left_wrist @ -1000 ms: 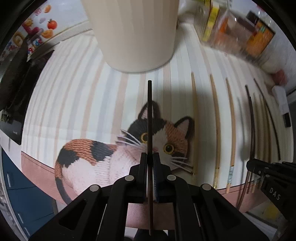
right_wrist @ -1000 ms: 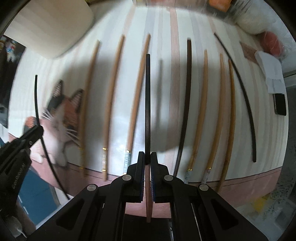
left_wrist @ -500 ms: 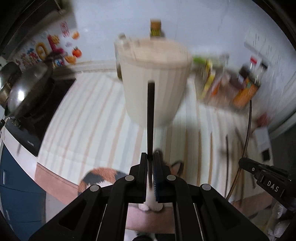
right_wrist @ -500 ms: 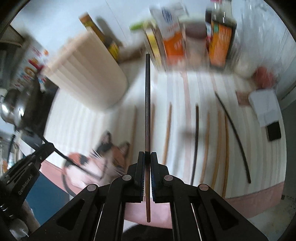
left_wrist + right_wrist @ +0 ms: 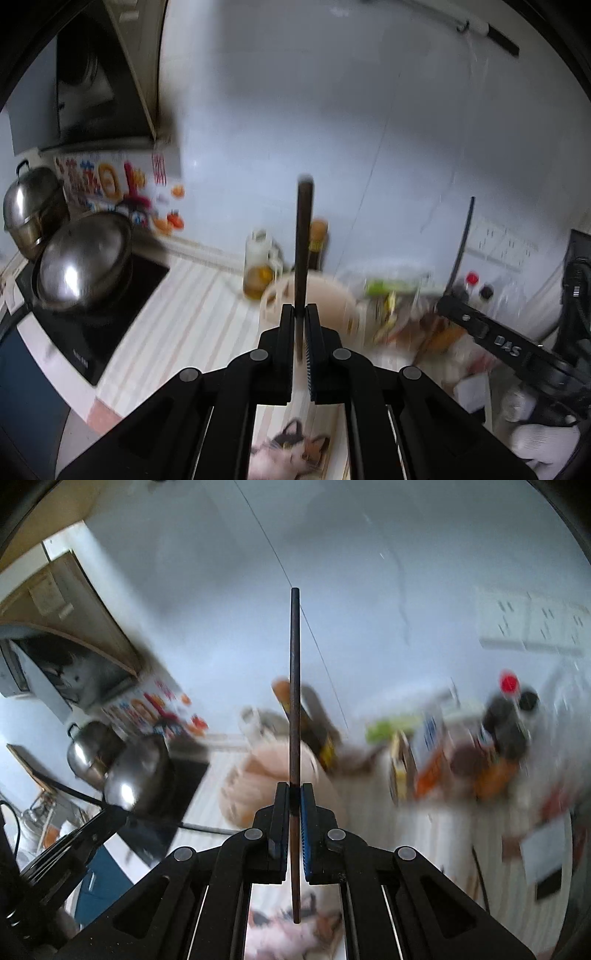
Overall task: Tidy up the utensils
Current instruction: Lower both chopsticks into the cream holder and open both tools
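Note:
My left gripper (image 5: 300, 314) is shut on a dark chopstick (image 5: 303, 236) that sticks up in front of the white wall. Behind it stands the cream ribbed utensil holder (image 5: 332, 295), blurred, below and past my fingertips. My right gripper (image 5: 294, 792) is shut on another dark chopstick (image 5: 294, 672), which also points up, with the cream holder (image 5: 255, 775) behind it. The right gripper (image 5: 452, 295) with its chopstick shows at the right of the left wrist view. In the right wrist view the left gripper (image 5: 122, 814) shows at the lower left. A dark chopstick (image 5: 480, 878) lies on the striped mat (image 5: 424, 834).
A steel wok (image 5: 81, 266) and a steel pot (image 5: 29, 206) sit on a black cooktop (image 5: 110, 321) at the left. Bottles and food packets (image 5: 491, 731) crowd the back of the counter by the wall. The cat picture (image 5: 291, 450) on the mat lies below the grippers.
Both grippers have risen high off the mat and tilted up, each still gripping its dark chopstick. The views now face the wall and the holder's rim instead of the row of chopsticks.

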The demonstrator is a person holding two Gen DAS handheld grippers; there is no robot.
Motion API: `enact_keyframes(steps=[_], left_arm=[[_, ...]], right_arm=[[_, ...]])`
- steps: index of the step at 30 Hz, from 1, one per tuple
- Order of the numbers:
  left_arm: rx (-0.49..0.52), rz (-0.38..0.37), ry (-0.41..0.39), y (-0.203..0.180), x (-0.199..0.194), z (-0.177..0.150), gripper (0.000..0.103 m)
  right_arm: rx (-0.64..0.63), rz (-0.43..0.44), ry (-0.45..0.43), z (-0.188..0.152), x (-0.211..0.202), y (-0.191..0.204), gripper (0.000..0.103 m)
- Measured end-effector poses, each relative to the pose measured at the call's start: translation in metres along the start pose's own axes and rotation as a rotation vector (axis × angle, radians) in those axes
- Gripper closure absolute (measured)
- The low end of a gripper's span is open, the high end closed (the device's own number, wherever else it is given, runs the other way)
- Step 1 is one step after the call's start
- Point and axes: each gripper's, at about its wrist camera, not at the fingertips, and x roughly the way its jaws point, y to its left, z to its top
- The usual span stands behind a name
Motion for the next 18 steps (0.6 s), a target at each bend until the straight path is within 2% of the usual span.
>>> enact_keyframes(steps=[4,8,13,18], left_arm=[[0.005,0.018,-0.041,-0.004,0.012,0.039,0.1],[-0.001,0.024,-0.04,-0.008,0.032,0.062,0.1],[-0.008,0.005,0.005,-0.01,0.065,0.079,0.1],[-0.012,-0.023,0.08,-0.012,0.097,0.077,0.1]], right_arm=[[-0.005,0.026,-0.05,0.037,0.015,0.009,0.097],[-0.012,0.041,-0.075,0.07,0.041,0.013,0.097],[-0.027,0.031,-0.084,0.09,0.08,0.017,0.097],[-0.043,0.025,-0.079,0.089,0.114,0.018,0.097]])
